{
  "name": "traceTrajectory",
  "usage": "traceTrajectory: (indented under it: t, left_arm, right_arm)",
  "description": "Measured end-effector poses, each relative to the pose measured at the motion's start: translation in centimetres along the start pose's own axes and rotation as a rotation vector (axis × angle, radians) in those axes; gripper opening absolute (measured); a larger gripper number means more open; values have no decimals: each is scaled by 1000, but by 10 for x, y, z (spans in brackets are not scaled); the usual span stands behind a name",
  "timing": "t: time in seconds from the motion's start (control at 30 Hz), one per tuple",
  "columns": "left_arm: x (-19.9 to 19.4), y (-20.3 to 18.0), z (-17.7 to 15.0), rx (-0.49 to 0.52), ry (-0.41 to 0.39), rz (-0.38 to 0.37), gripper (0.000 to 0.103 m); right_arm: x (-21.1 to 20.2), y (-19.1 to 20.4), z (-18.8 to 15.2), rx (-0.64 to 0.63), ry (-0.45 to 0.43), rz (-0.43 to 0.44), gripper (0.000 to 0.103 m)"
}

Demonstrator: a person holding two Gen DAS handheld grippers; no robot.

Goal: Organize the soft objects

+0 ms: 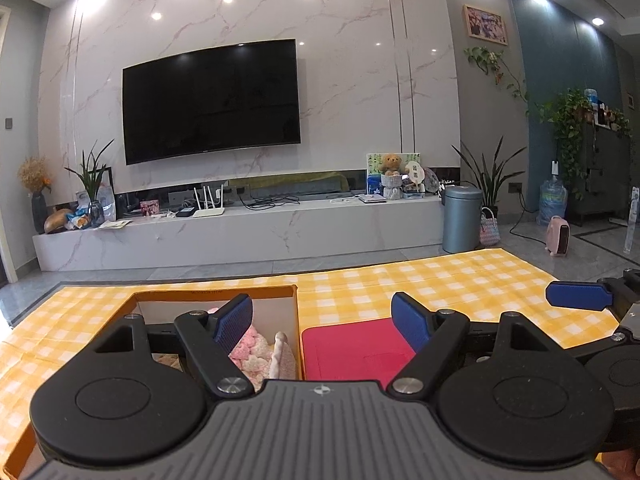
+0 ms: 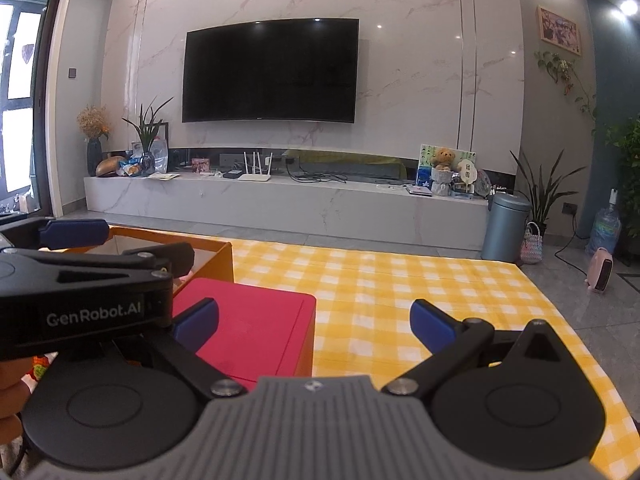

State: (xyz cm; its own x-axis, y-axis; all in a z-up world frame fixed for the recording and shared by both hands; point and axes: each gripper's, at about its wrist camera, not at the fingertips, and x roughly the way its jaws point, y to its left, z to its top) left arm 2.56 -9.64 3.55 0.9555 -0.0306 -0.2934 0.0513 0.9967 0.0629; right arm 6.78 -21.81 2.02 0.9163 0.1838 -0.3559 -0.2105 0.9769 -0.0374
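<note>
Two grippers are hovering side by side over a table draped in a yellow checked cloth (image 1: 460, 280). Left gripper (image 1: 322, 320) is holding its blue pads spread wide, nothing between them; one pad is hanging over the open box, the other over the red lid. Right gripper (image 2: 314, 322) is likewise gaping, jaws apart and gripping nothing, with its left pad above the red lid and its right pad above bare cloth.

An orange cardboard box (image 1: 298, 312) is sitting open on the cloth, white inside. Soft objects are lying in it: a pink-and-white fuzzy piece (image 1: 250, 354) and, touching it on the right, a pale cream plush item (image 1: 282, 354), both partly hidden behind the left gripper's finger. A red lid (image 2: 256, 324) is lying flat just beside the box, on its right.

Beyond the table, a dark television (image 1: 212, 102) is hanging on a marble wall above a long low cabinet; a blue-grey bin (image 1: 461, 219) is standing at the cabinet's right end, potted plants nearby. At the lower left edge of the right wrist view, part of a hand (image 2: 14, 394) is showing.
</note>
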Motion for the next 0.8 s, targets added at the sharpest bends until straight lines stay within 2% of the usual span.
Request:
traceTrajectory:
  t: [0.3,0.63,0.8]
  left_arm:
    - [-1,2,1,-17,7,-34,93]
    - [0,1,0,5,4,-20,92]
    - [1,4,1,-17,23,-46,91]
  right_arm:
    - [-2,-1,0,24,21,24,100]
    - [-1,-1,0,12,23,18,100]
    - [-1,-1,0,20,21,28,100]
